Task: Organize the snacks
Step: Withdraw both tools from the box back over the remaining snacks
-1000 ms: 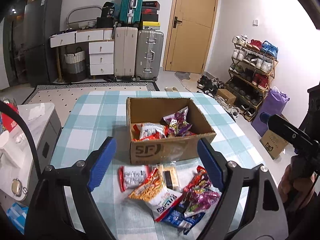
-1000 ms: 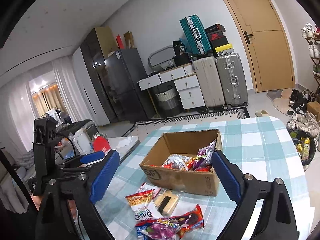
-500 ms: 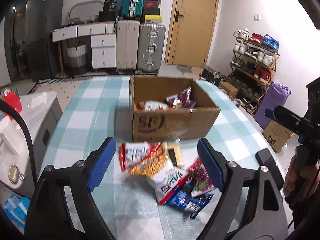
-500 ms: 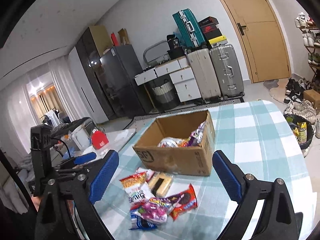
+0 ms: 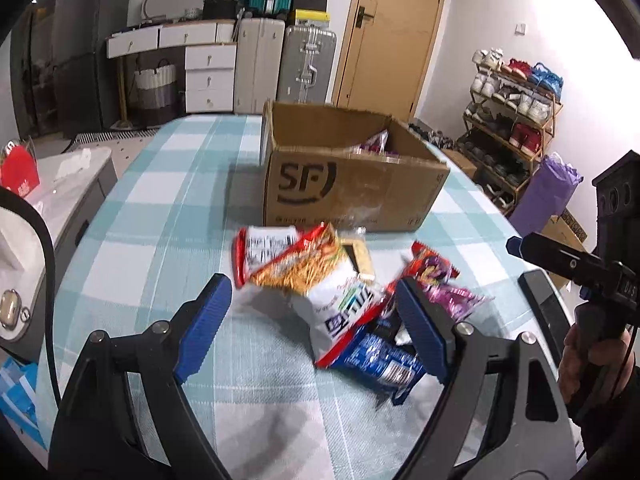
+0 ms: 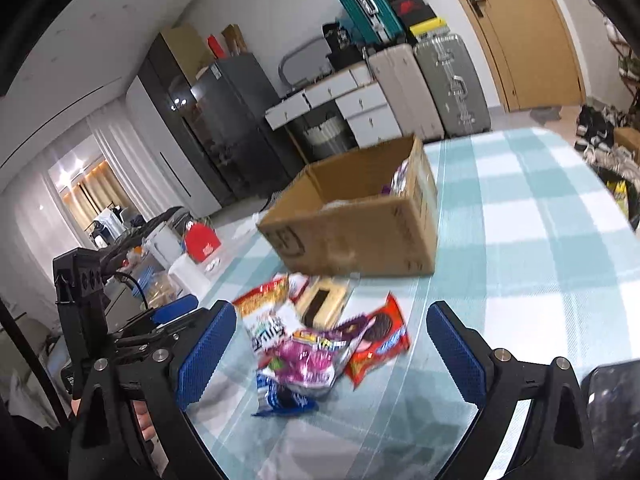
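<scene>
In the left wrist view, the left gripper (image 5: pixel 314 312) is seen at lower centre, its jaws spread wide and nothing held. Just above it, a loose pile of snack packets (image 5: pixel 320 296) is left on the checked tablecloth (image 5: pixel 160 208). Above centre, a cardboard box (image 5: pixel 344 192) is already partly filled. In the right wrist view, the right gripper (image 6: pixel 330 344) is likewise held agape and empty over the pile.

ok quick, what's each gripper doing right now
left gripper: open, holding nothing
right gripper: open, holding nothing
</scene>
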A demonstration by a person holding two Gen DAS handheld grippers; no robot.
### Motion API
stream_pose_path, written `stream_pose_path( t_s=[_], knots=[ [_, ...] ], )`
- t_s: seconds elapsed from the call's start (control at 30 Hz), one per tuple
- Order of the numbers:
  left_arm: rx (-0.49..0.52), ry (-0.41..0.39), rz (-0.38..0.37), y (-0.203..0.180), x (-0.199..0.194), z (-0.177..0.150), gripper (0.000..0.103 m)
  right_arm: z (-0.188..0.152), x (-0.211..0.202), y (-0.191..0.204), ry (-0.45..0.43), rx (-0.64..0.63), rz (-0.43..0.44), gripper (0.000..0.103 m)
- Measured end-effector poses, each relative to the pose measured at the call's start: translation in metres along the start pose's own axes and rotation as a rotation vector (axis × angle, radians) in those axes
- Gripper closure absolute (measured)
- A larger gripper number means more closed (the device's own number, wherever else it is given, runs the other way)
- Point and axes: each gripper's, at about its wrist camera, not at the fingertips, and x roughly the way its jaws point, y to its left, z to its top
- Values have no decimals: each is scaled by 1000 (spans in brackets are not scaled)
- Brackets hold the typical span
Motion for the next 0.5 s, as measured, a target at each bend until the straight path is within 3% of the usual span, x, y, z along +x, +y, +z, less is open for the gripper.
stream_pose_path(
  t_s=[0.5],
  knots=[
    [-17, 80, 2, 10, 27, -32, 21, -35, 49, -3, 175, 97, 34, 5]
  ],
)
